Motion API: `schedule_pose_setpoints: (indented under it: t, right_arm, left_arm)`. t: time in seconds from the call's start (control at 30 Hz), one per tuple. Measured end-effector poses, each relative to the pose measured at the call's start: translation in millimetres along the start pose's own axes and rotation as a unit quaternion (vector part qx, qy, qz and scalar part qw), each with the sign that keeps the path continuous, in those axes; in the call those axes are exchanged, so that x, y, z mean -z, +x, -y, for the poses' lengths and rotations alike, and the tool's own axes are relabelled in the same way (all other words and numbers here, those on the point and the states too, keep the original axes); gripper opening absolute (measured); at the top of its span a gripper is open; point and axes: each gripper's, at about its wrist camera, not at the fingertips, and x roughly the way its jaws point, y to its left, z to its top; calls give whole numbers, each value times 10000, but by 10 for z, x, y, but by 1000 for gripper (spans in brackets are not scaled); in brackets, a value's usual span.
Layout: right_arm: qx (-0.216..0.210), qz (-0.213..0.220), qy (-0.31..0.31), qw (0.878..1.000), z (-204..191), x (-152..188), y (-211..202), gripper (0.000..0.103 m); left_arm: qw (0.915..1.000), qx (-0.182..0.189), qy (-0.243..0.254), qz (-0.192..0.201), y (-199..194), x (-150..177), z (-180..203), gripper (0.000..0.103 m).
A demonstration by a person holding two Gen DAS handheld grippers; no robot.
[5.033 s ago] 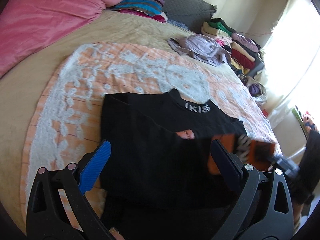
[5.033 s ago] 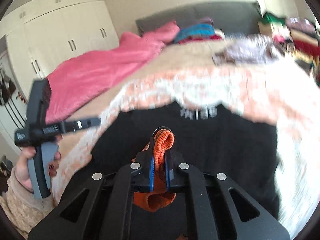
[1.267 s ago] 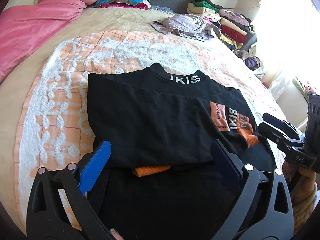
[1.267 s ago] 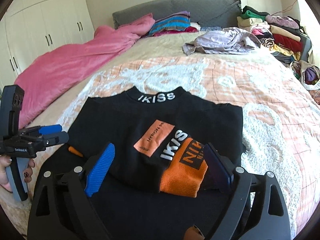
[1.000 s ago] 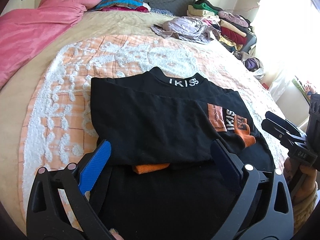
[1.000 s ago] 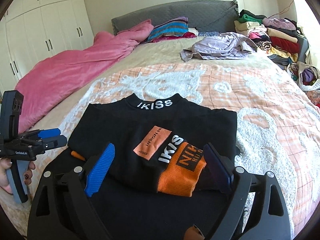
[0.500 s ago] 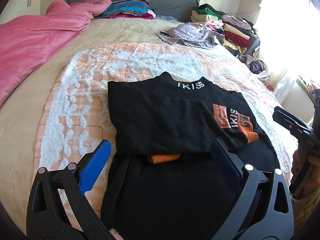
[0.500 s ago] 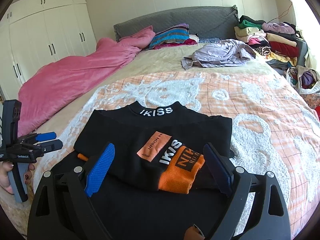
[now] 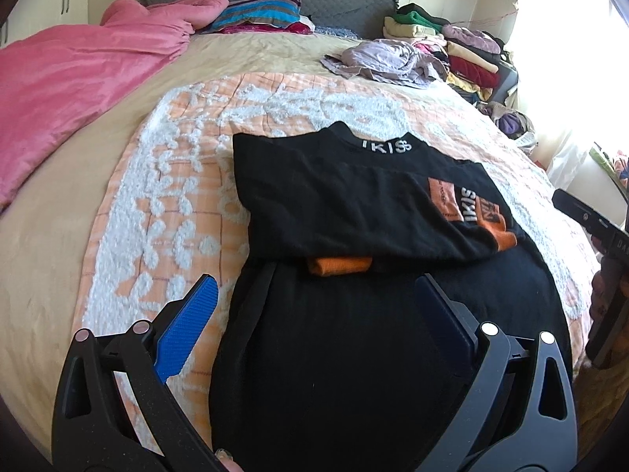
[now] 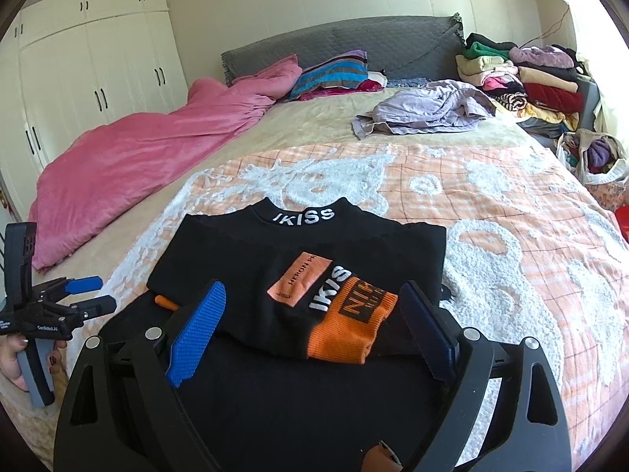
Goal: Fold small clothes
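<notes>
The bed (image 10: 314, 137) fills both views, with a pink duvet (image 10: 137, 149) heaped on its left side and an orange-and-white patterned blanket (image 10: 511, 228) spread over the near part. On that blanket lies the black sweater (image 10: 275, 259), both sleeves folded in across the chest, its white-lettered collar (image 10: 303, 215) pointing toward the grey headboard (image 10: 338, 43). One orange cuff (image 10: 350, 330) rests on the front; the other orange cuff (image 9: 340, 265) peeks from beneath the folded part. A lilac garment (image 10: 428, 112) lies crumpled further up the bed. The left tongs (image 9: 314, 306) hang spread wide above the sweater's lower part, holding nothing. The right tongs (image 10: 310, 318) are spread wide too, over the cuff, holding nothing.
</notes>
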Motion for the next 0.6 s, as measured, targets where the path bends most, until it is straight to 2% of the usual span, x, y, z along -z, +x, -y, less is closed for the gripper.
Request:
schedule_pose_setpoints:
  t: [0.27,0.6]
  right_arm:
    - [267,19,-85,9996,12,188,-131,89]
    - [555,-217,-304,9978,12,591,-252,89]
  left_arm:
    - [9999,-85,33,-84,-21,194,-32,93]
    - [9999,-97,10,-97,-73,320,-51,93]
